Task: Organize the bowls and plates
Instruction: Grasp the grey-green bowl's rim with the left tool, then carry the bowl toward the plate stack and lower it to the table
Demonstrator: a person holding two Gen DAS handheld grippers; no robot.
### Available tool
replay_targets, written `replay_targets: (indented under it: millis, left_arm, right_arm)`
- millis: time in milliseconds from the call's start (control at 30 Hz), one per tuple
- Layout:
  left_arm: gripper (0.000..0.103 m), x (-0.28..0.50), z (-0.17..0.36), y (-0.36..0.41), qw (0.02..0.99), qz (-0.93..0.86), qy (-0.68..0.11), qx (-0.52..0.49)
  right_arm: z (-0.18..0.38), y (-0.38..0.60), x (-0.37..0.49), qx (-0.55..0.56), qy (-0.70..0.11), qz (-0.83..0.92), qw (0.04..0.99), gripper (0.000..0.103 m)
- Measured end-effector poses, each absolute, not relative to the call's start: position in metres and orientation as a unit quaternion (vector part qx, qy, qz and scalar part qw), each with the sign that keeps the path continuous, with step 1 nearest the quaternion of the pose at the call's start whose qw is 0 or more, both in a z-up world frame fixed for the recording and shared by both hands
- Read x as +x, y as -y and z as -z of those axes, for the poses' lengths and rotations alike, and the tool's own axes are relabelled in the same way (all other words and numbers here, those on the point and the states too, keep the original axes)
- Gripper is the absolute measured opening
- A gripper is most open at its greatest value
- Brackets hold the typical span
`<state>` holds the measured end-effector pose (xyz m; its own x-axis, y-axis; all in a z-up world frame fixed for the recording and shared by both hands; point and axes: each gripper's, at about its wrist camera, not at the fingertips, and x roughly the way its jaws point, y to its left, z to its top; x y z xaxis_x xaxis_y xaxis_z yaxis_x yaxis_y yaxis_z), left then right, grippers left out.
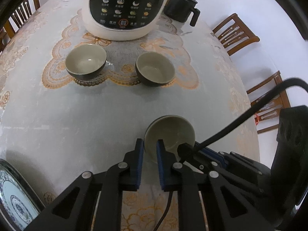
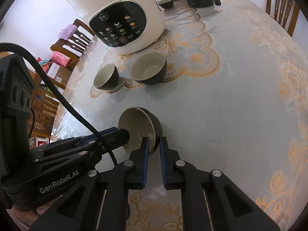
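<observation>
On the near part of the table, both grippers met at one bowl, a dark-sided piece that looked to be two nested bowls, since a second rim showed at its far edge. The left gripper pinched the near-left wall, one blue pad outside and one inside the rim. The right gripper clamped the opposite wall in the same way, one pad within and one against the dark outside. The bowl sat tilted between them, low over the cloth; whether it touched the table could not be told.

Farther back, two more bowls stood apart on the lace mat: the left bowl and the right bowl, both just before the cooker. A black jug stood behind the cooker, and a patterned plate lay at the left edge.

The step in hand appeared to be stacking, with the nested pair held by both tools. The next move likely called for one gripper to let go so the other could carry the stack, or for a level two-handed lift toward the loose bowls, keeping the tilt from spilling the inner bowl.
</observation>
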<state>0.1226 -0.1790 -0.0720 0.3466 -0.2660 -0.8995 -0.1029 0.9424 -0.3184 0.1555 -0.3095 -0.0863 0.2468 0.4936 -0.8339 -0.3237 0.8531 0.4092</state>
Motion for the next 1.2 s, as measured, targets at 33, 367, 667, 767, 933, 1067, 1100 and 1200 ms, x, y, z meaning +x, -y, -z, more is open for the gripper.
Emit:
replay_targets:
  millis: [33, 367, 667, 767, 933, 1067, 1100, 1200]
  left_arm:
    - [0.012, 0.121, 0.071, 0.179, 0.805, 0.051, -0.569, -0.161]
    - [0.012, 0.101, 0.059, 0.179, 0.813, 0.057, -0.561, -0.149]
    - [0.012, 0.078, 0.048, 0.176, 0.817, 0.062, -0.556, -0.141]
    - [0.012, 0.068, 0.046, 0.174, 0.818, 0.063, -0.555, -0.138]
    - [0.012, 0.051, 0.044, 0.170, 0.818, 0.064, -0.555, -0.135]
    - [0.012, 0.040, 0.044, 0.166, 0.818, 0.067, -0.555, -0.135]
    - [0.012, 0.038, 0.044, 0.165, 0.818, 0.067, -0.556, -0.135]
    - [0.012, 0.031, 0.045, 0.162, 0.816, 0.068, -0.558, -0.133]
  right_arm:
    - [0.086, 0.310, 0.155, 0.077, -0.556, -0.260, 0.786, 0.014]
    - [0.079, 0.311, 0.138, 0.088, -0.553, -0.257, 0.788, 0.014]
    - [0.071, 0.309, 0.113, 0.095, -0.548, -0.253, 0.791, 0.014]
    - [0.070, 0.307, 0.103, 0.100, -0.549, -0.252, 0.790, 0.014]
    - [0.070, 0.305, 0.086, 0.108, -0.553, -0.249, 0.787, 0.014]
    - [0.070, 0.302, 0.075, 0.110, -0.555, -0.246, 0.787, 0.014]
    - [0.070, 0.301, 0.073, 0.110, -0.555, -0.246, 0.787, 0.014]
    - [0.070, 0.299, 0.065, 0.111, -0.557, -0.247, 0.785, 0.014]
